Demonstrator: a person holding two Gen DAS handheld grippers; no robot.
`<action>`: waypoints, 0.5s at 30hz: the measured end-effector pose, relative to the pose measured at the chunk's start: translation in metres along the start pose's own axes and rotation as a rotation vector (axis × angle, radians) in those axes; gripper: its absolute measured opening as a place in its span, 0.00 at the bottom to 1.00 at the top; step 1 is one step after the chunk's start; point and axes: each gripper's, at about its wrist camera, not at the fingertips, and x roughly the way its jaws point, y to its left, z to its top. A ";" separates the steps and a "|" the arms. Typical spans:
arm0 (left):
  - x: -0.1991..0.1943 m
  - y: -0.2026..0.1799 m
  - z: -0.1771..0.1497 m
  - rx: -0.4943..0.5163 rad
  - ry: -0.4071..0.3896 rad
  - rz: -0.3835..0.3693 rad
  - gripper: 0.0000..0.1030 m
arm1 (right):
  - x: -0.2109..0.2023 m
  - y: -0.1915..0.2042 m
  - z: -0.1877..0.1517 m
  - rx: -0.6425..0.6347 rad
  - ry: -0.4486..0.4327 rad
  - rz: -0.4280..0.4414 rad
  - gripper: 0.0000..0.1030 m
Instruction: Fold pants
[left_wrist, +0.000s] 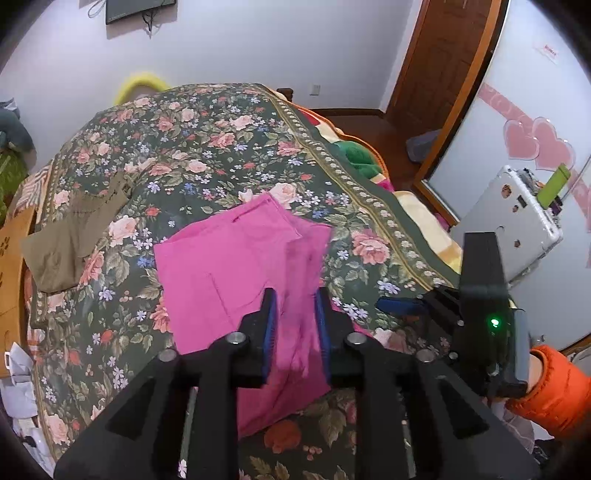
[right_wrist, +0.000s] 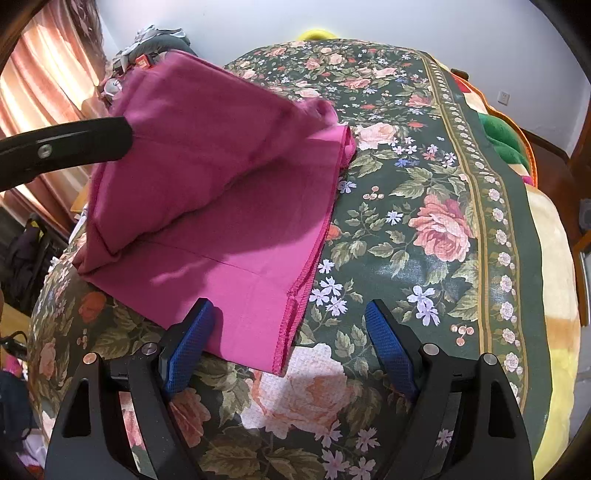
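While the pink pants (left_wrist: 236, 266) lie partly folded on the floral bedspread (left_wrist: 207, 147), the left gripper (left_wrist: 294, 325) is clamped on a bunched, lifted layer of their fabric, which fills the narrow gap between its blue pads (left_wrist: 271, 317). That held cloth looks blurred in the left wrist view, so exactly which edge it grips is hard to tell. From the right wrist view, the raised layer arches up and away from the flat layer beneath it.

The right gripper (right_wrist: 291, 332) stands spread wide and holds nothing. One hemmed corner of the flat layer lies between its fingers (right_wrist: 192, 339), close to the left one, with bare bedspread toward the right one.

An olive-brown garment (left_wrist: 70, 236) lies well apart, beyond and left of the left jaws.
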 end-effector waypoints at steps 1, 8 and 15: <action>-0.003 0.001 -0.001 -0.003 -0.006 0.013 0.35 | 0.000 0.000 0.000 0.003 0.000 0.001 0.79; -0.022 0.018 0.003 0.015 -0.101 0.151 0.66 | -0.004 -0.001 0.000 0.012 -0.013 -0.013 0.79; -0.012 0.052 0.017 0.022 -0.092 0.204 0.93 | -0.020 -0.007 -0.003 0.027 -0.059 -0.058 0.79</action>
